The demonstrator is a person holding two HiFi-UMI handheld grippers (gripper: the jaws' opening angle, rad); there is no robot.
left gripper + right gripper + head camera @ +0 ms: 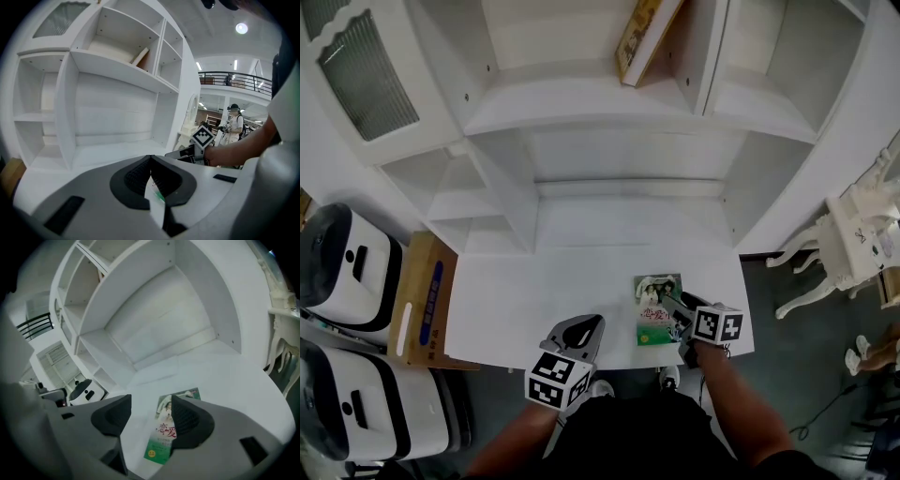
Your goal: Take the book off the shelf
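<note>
A green-covered book (657, 310) lies flat on the white table (534, 300), near its front right edge. My right gripper (675, 309) hangs just above it, open, with nothing between the jaws. In the right gripper view the book (164, 434) shows below the spread jaws of the right gripper (151, 400). My left gripper (586, 330) sits over the table's front edge, left of the book, with its tips meeting; the left gripper (150, 159) is shut and holds nothing. A second book (642, 37) leans in an upper shelf compartment.
The white shelf unit (609, 103) rises behind the table. Two white machines (342, 258) and a cardboard box (422, 300) stand on the floor at the left. An ornate white chair (848, 239) is at the right. A person (233, 119) stands far off.
</note>
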